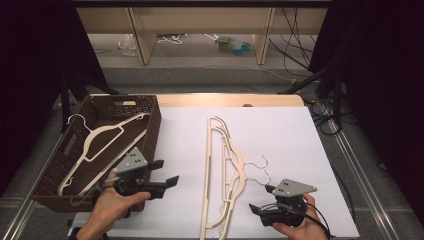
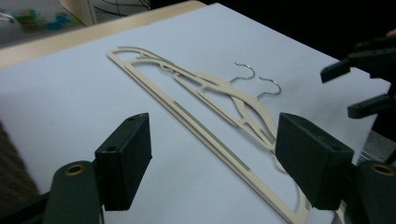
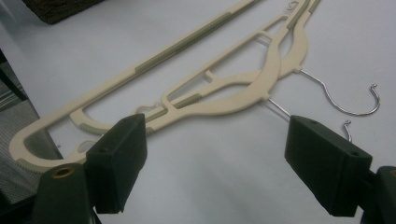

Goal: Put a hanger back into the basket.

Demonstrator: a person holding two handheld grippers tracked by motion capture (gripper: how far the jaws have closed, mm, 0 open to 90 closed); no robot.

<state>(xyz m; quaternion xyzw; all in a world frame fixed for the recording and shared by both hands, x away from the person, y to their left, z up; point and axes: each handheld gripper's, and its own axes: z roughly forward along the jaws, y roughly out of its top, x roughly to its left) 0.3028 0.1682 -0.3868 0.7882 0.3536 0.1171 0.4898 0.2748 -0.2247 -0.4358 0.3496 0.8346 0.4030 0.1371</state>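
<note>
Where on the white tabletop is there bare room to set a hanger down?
Free: the strip between the brown wicker basket and the two stacked cream plastic hangers, and the far right part past their metal hooks. Crowded: the near edge, by both claws.

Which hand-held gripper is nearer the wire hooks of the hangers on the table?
Right. The right hand-held gripper sits just below the wire hooks, jaws open. The left hand-held gripper is across the hangers, beside the basket.

Even overhead light keeps the white table sheet (image 1: 280,150) bright, with black surrounds at both sides. Shadows are soft and faint. In both gripper views the near black jaws are blurred and the picture grainy.
</note>
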